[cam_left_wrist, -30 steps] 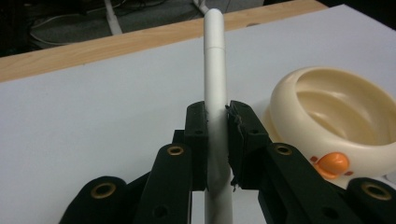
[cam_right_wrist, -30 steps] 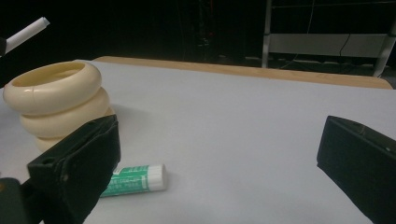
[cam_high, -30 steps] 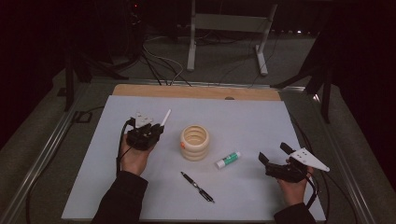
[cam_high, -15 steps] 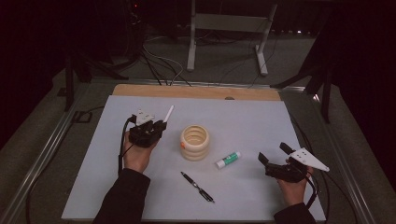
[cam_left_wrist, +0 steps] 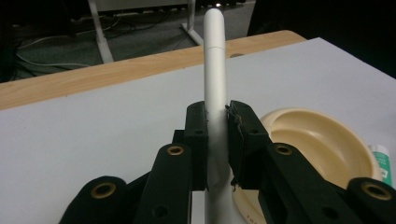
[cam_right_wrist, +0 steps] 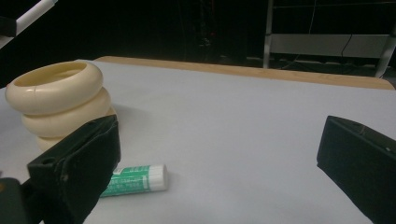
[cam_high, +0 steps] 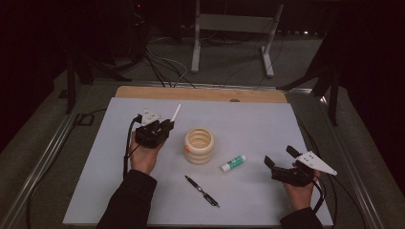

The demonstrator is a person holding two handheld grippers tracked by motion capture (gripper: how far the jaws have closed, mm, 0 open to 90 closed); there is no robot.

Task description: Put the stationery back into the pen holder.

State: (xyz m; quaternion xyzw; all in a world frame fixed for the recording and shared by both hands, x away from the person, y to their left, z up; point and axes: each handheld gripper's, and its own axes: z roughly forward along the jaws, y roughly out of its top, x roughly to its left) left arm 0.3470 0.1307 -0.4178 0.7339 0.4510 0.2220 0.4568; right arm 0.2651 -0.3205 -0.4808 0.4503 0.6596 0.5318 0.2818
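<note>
The left gripper [cam_high: 165,125] has edged toward the counter's far edge, jaws clamped on the white pen [cam_left_wrist: 215,70] beside the ribbed holder [cam_high: 199,145]; insertion seems next; the right gripper's [cam_high: 282,161] jaws stand apart

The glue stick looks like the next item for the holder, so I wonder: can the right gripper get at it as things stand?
Probably yes. The right gripper is open, and bare sheet lies between it and the glue stick.
</note>
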